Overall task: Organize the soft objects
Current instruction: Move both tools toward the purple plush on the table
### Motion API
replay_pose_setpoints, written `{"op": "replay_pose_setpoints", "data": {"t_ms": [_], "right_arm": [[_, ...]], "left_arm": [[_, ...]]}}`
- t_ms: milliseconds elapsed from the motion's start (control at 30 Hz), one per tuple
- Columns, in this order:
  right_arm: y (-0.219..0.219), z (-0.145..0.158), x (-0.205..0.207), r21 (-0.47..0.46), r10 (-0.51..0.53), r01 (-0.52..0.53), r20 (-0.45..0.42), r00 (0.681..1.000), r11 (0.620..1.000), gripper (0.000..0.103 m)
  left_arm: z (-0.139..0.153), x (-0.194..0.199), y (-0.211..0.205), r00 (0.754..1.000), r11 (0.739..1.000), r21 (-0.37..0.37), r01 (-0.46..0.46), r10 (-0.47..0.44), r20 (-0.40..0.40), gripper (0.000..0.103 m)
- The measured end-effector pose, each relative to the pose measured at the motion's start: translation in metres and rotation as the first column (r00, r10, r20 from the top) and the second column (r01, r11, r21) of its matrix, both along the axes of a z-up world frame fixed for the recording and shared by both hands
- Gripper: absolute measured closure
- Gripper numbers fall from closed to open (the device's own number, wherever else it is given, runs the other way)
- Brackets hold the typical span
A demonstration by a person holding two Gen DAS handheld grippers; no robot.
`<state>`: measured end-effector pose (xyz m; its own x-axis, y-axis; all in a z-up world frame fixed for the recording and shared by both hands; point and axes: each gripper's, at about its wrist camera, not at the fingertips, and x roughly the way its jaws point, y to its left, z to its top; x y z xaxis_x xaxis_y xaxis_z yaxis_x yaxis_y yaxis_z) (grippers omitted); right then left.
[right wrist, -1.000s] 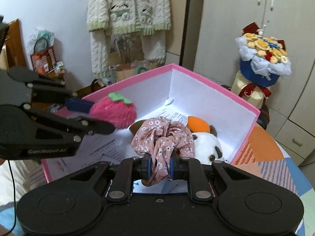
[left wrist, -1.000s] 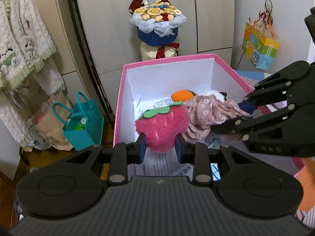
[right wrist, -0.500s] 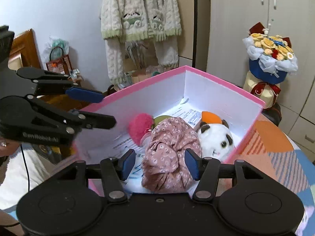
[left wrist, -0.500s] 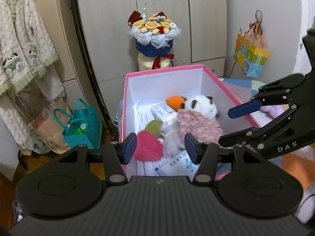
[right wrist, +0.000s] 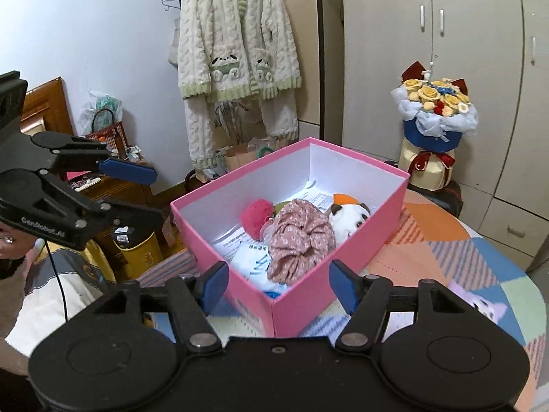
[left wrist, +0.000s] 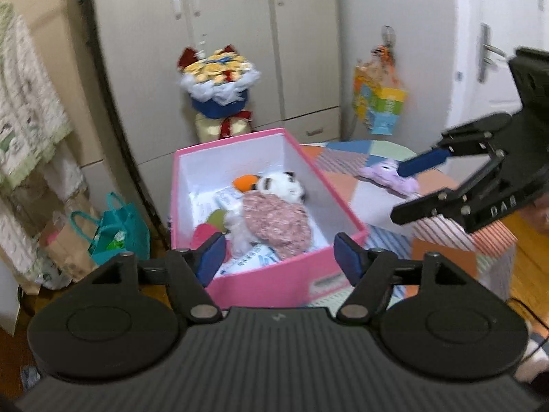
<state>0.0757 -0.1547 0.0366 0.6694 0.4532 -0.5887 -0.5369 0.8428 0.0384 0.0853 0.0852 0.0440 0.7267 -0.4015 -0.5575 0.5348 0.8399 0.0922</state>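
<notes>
A pink box (left wrist: 274, 285) (right wrist: 302, 304) stands on the patchwork table. Inside lie a pink strawberry plush (right wrist: 256, 217) (left wrist: 205, 237), a floral cloth bundle (right wrist: 300, 238) (left wrist: 276, 223) and a panda plush (right wrist: 348, 218) (left wrist: 281, 183), on papers. My left gripper (left wrist: 279, 257) is open and empty, above the box's near edge; it also shows in the right wrist view (right wrist: 140, 190). My right gripper (right wrist: 278, 288) is open and empty over the box's near corner; it shows in the left wrist view (left wrist: 411, 189). A purple plush (left wrist: 391, 176) (right wrist: 480, 304) lies on the table right of the box.
A flower bouquet (left wrist: 218, 89) (right wrist: 434, 116) stands behind the box by the cupboards. A knitted cardigan (right wrist: 236, 51) hangs on the wall. Teal and paper bags (left wrist: 113, 233) sit on the floor to the left. A colourful bag (left wrist: 379, 110) hangs on the right.
Both grippers opened, dropping the strawberry plush and the floral bundle into the box. Both then pulled back and up, away from the box.
</notes>
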Motion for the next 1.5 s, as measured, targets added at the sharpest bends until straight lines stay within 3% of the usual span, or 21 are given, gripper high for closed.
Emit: {"op": "replay_pose_setpoints", "data": {"t_ms": [67,333,400,567,833,1067,1300,1433,1500], "right_arm": [[-0.008,0.0,-0.011,0.007,0.001,-0.001,0.0,1.0,1.0,0.03],[-0.039,-0.007,-0.046,0.0,-0.048,0.048,0.02,0.999,0.999,0.029],[-0.051,-0.009,-0.052,0.011,-0.067,0.067,0.026,0.997,0.998,0.02],[-0.071,-0.018,-0.064,-0.002,-0.137,0.138,0.047,0.989,0.99,0.018],[-0.093,-0.028,-0.069,-0.038,-0.232,0.239,0.134,0.963,0.97,0.017],[-0.118,-0.049,-0.049,-0.004,-0.269,0.273,0.143,0.952,0.962,0.017],[-0.133,-0.071,-0.018,0.013,-0.275,0.277,0.167,0.947,0.961,0.017],[-0.146,-0.089,0.012,0.059,-0.29,0.284,0.125,0.949,0.957,0.017],[-0.153,-0.104,0.034,0.085,-0.324,0.318,0.063,0.944,0.944,0.017]], "left_arm": [[0.0,-0.01,-0.006,0.999,0.999,0.01,0.032,-0.032,0.007,0.024],[-0.001,-0.028,-0.037,0.992,0.993,0.004,0.12,-0.12,-0.033,0.016],[-0.002,-0.03,-0.047,0.99,0.991,-0.003,0.134,-0.134,-0.039,0.016],[-0.001,-0.024,-0.067,0.991,0.988,-0.086,0.125,-0.128,-0.039,0.008],[-0.014,0.001,-0.112,0.98,0.973,-0.155,0.169,-0.183,-0.08,0.008],[-0.033,0.027,-0.138,0.981,0.932,-0.336,0.135,-0.174,-0.087,0.011],[-0.057,0.051,-0.179,0.988,0.943,-0.31,0.118,-0.144,-0.061,0.012],[-0.071,0.07,-0.209,0.994,0.945,-0.323,0.057,-0.083,-0.067,0.013],[-0.08,0.083,-0.223,0.996,0.947,-0.321,0.02,-0.049,-0.081,0.015]]}}
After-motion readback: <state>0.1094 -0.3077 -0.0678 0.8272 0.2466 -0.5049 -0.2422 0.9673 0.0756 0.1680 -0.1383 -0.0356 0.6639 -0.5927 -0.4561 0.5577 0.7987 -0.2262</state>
